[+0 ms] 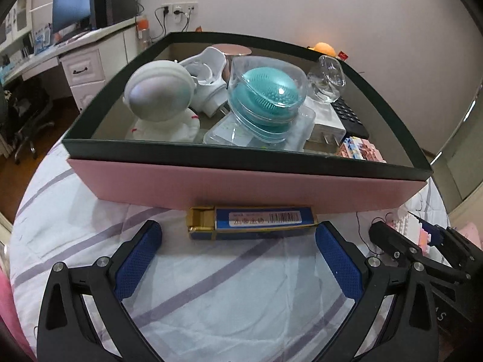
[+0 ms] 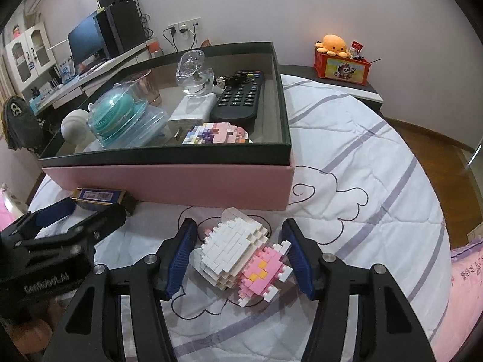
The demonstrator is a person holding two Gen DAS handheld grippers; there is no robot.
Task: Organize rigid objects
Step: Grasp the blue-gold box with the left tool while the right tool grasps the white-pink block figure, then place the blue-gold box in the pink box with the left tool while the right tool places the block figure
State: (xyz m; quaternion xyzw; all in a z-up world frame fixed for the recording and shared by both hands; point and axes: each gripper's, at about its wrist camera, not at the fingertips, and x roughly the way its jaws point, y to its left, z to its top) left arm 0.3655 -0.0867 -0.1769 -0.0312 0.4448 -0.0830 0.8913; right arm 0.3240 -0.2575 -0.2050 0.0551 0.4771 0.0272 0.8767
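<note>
Pink-and-white plastic bricks make up the small block figure [image 2: 241,259] lying on the white quilt with lilac stripes [image 2: 377,181]. In the right wrist view it sits between the blue pads of the right gripper [image 2: 240,259], whose jaws stand partly closed: the pad at 3 o'clock touches the figure's pink arm, the pad at 9 o'clock sits just beside its white head, and whether that one presses I cannot tell. The figure rests on the quilt.

At 12 o'clock from it stands the large pink cardboard box with a dark green rim [image 2: 169,181]. Inside are a black remote control [image 2: 238,99], a white charger block [image 2: 193,110], a second pastel brick figure [image 2: 217,132], a clear glass ornament [image 2: 193,72] and a teal silicone brush in a clear plastic case [image 2: 117,114].

In the left wrist view the left gripper [image 1: 238,238] is spread wide and holds nothing. A long blue and gold carton with a barcode label [image 1: 252,223] lies across its fingertips at 12 o'clock, touching the box's pink wall [image 1: 241,187]. A white astronaut figurine [image 1: 158,99] stands in the box at 10 o'clock.
</note>
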